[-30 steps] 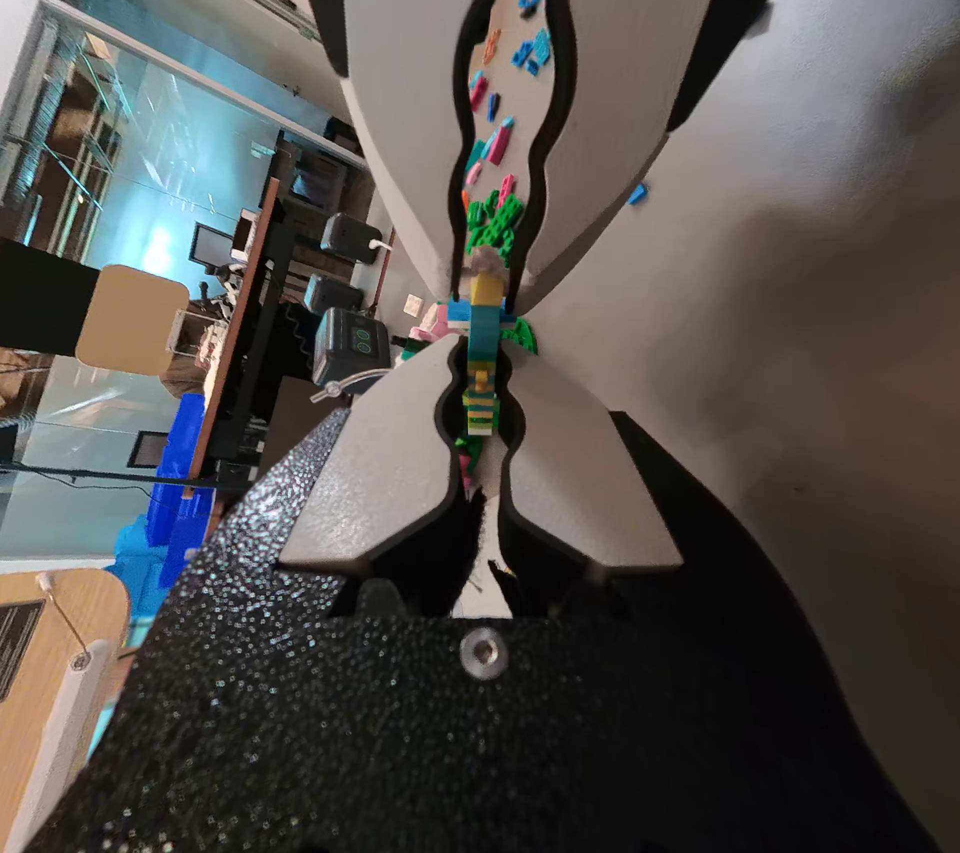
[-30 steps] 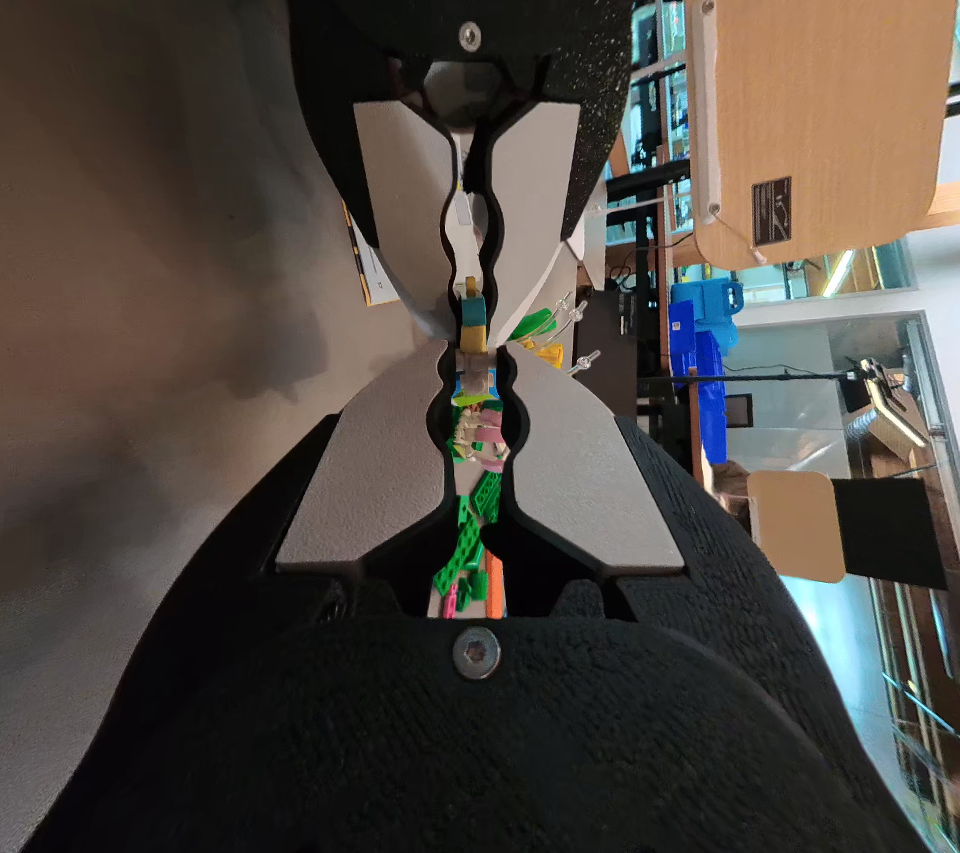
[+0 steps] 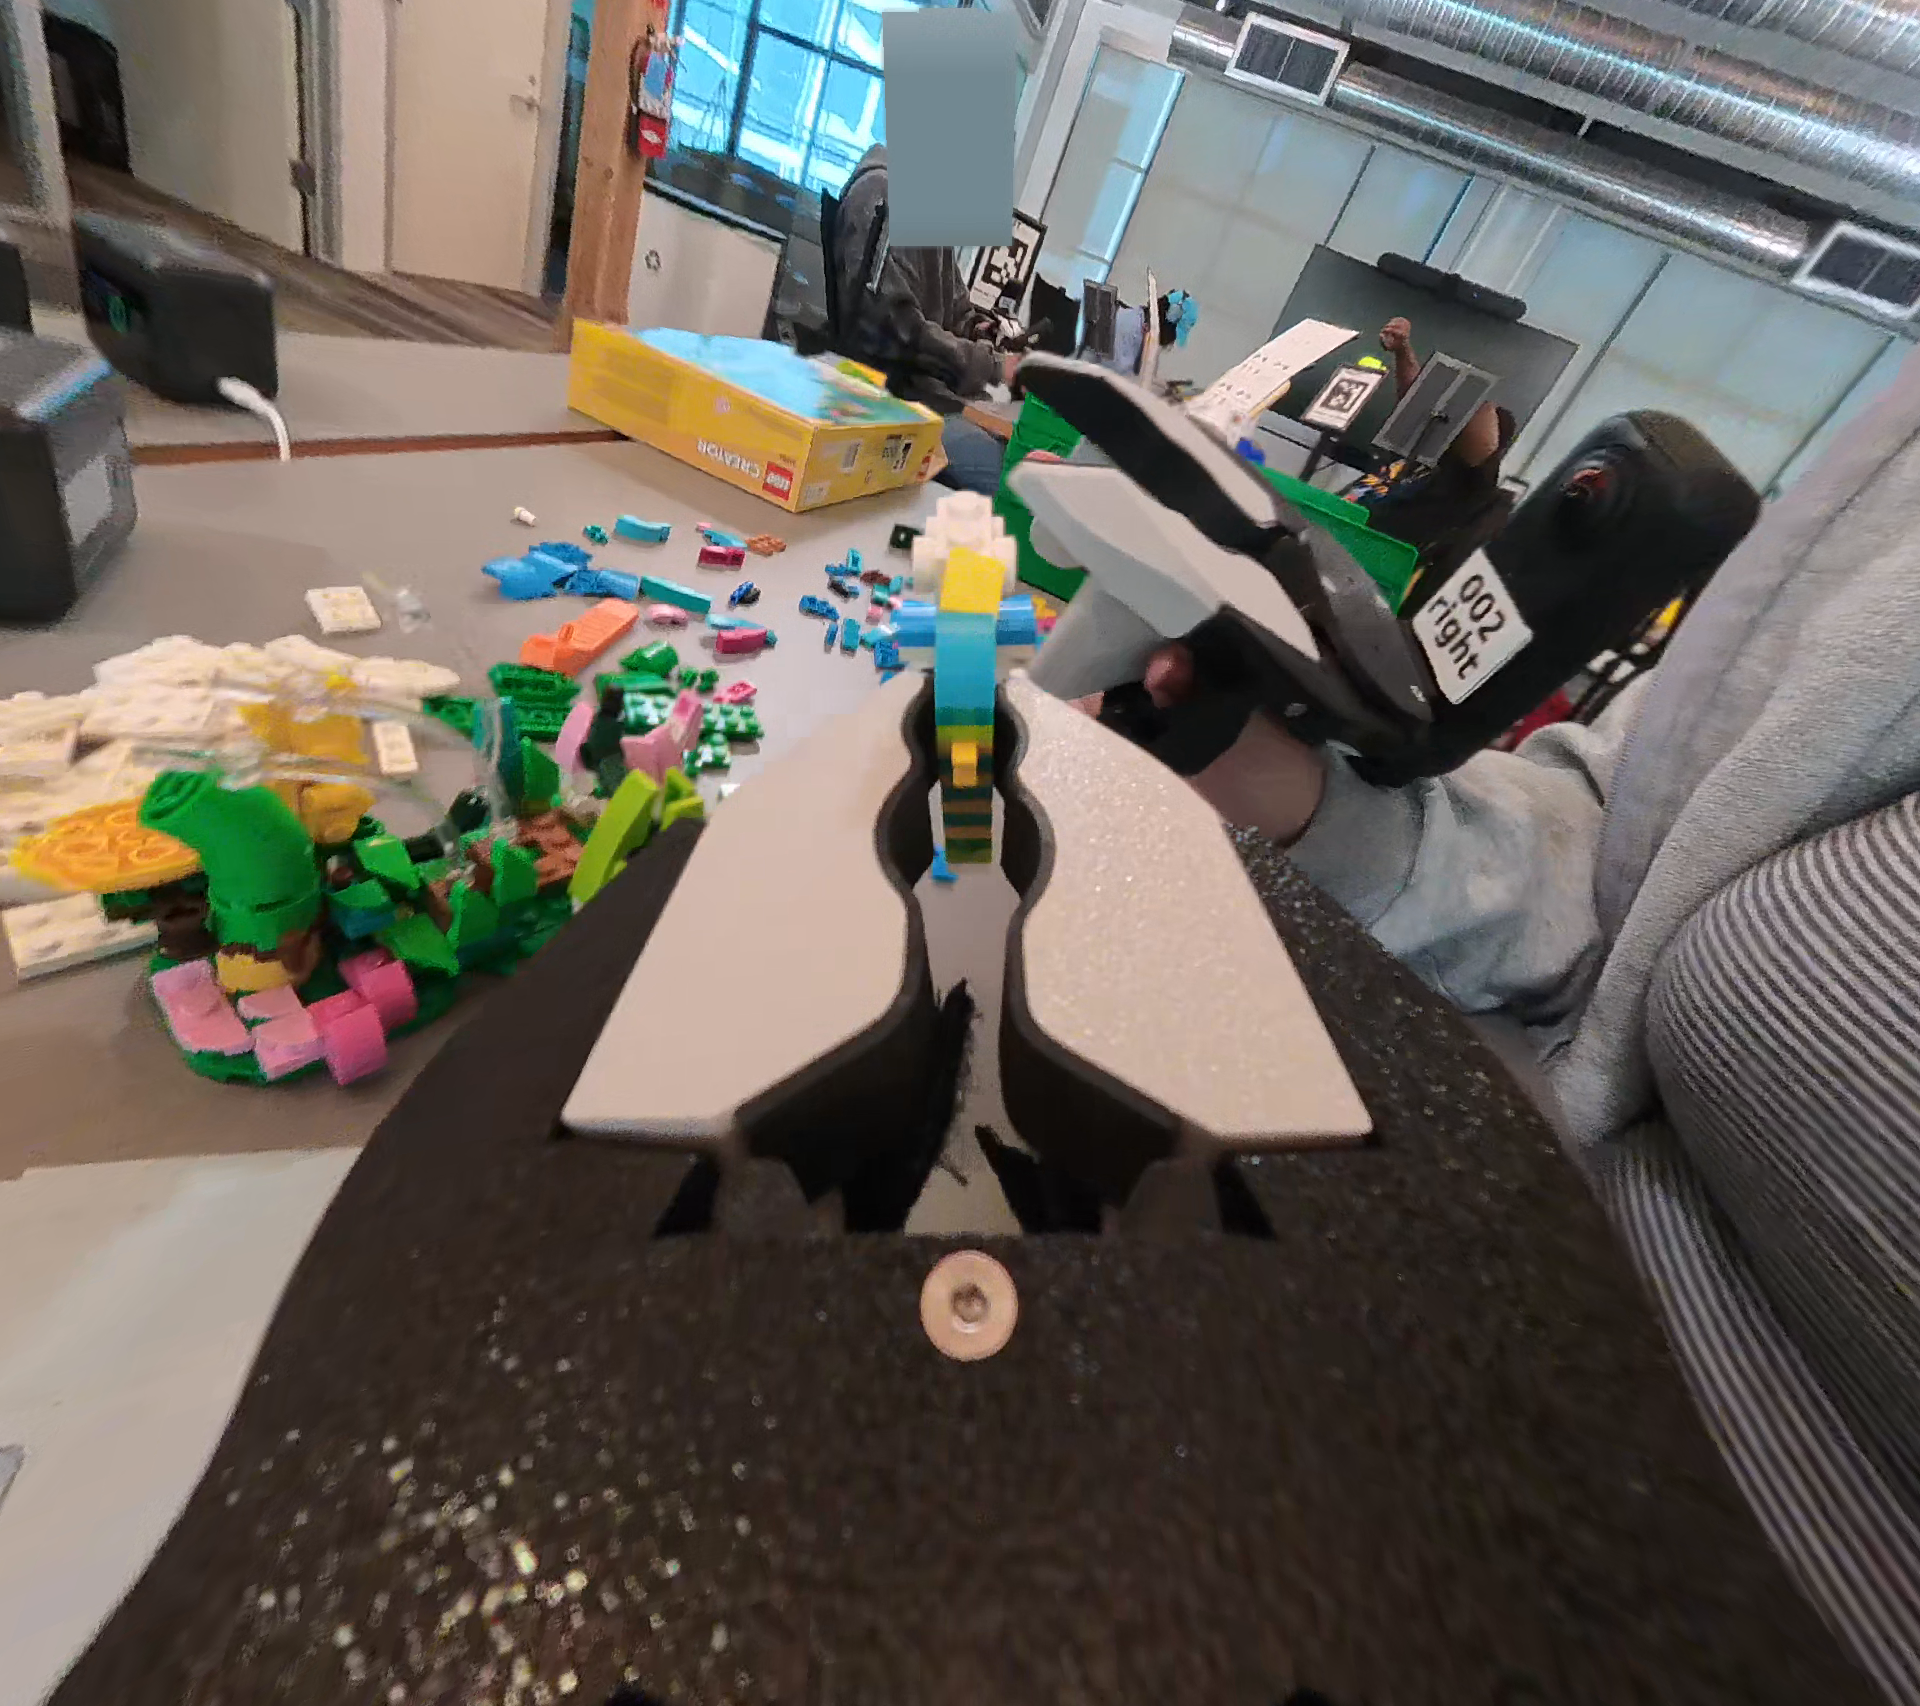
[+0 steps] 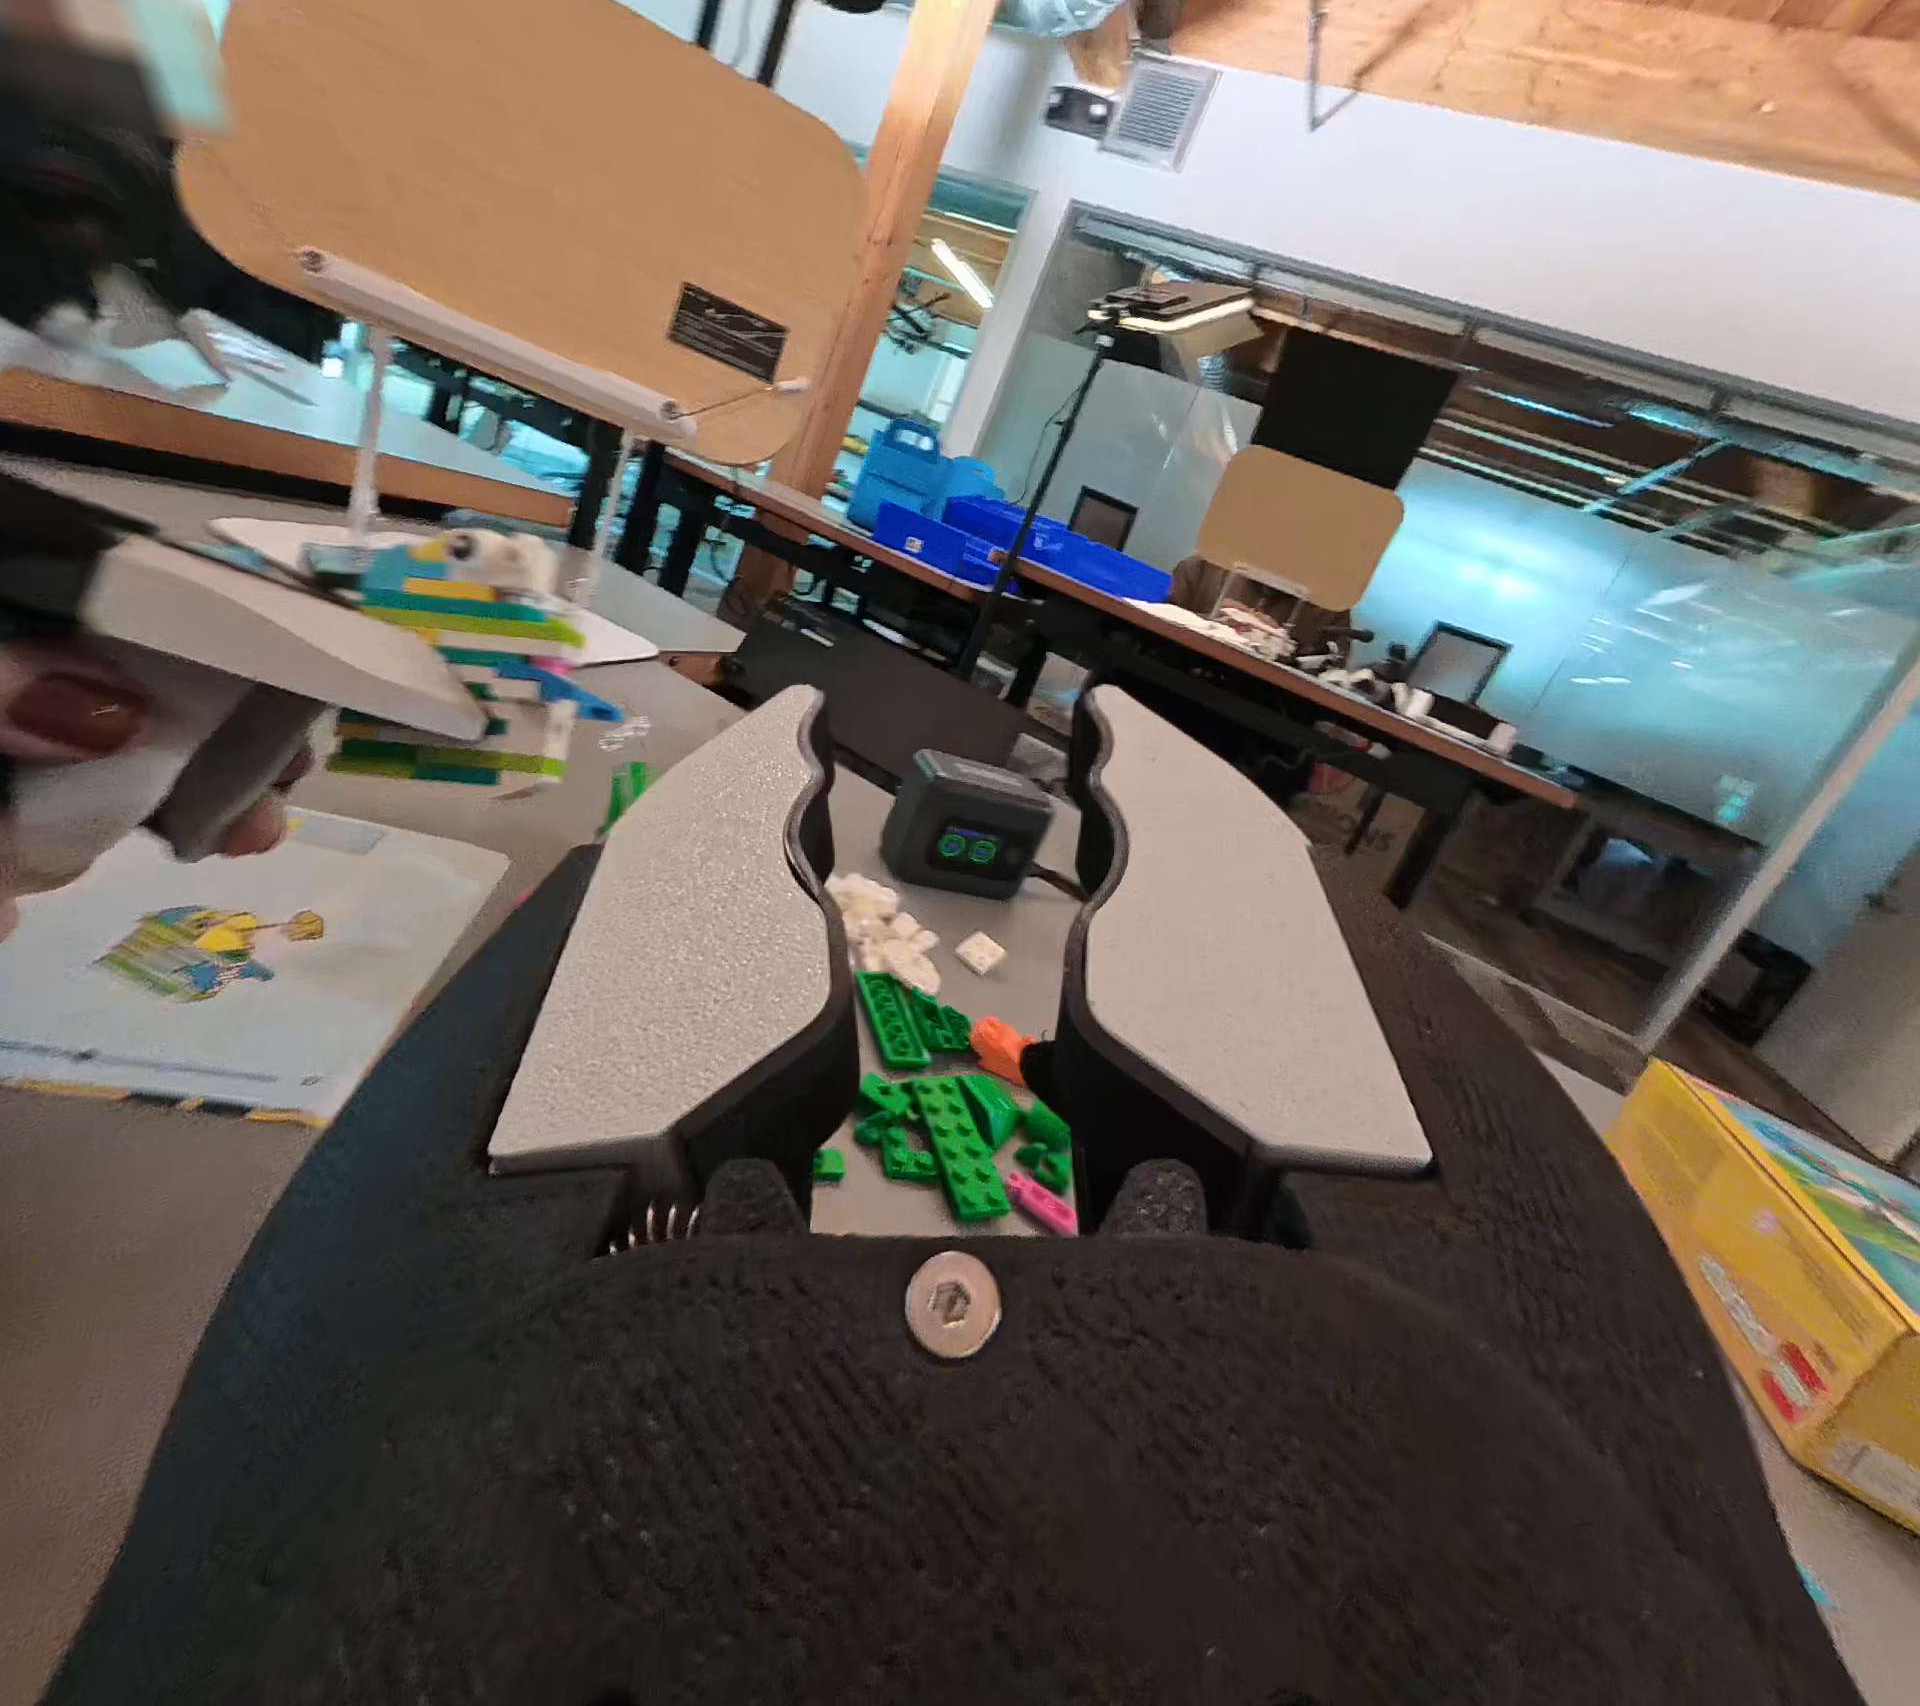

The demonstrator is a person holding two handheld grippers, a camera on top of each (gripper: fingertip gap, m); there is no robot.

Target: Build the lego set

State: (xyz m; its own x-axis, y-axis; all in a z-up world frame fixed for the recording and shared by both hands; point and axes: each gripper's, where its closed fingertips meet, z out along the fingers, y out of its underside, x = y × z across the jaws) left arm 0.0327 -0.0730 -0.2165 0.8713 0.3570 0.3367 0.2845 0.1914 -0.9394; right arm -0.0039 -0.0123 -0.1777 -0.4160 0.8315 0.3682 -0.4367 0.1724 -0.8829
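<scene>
Bricks stacked into a small striped model [image 3: 966, 700] (blue, yellow and green bands with a white cluster on top) stand upright, lifted off the worktop [image 3: 312, 503], pinched at the lower bands between the jaws of the left tool [image 3: 961, 721], which is closed on it. Just right of the model hangs the right tool [image 4: 951, 783], with its jaws spread apart and nothing between them; it does not seem to touch the model, though the gap is too blurred to be sure.

Left of the model and below it sits a finished green base with pink and yellow parts [image 3: 260, 908]. Beyond the model loose pieces lie scattered: green plates [image 4: 940, 1116], white ones [image 4: 888, 929], blue and pink bits. A yellow box [image 3: 748, 420] lies behind the model at the worktop's far edge, and an open instruction booklet [image 4: 229, 960] lies beneath it.

The step in hand looks like fetching the next piece. To do it well, the left tool should keep the model steady and level, so a new brick can be pressed straight down onto its studs; the right should pick one plate cleanly by its short edges, clear of its neighbours.

The left tool points forward and nearly level. The right tool tilts upward, held by a hand in a grey sleeve [image 3: 1455, 867].
</scene>
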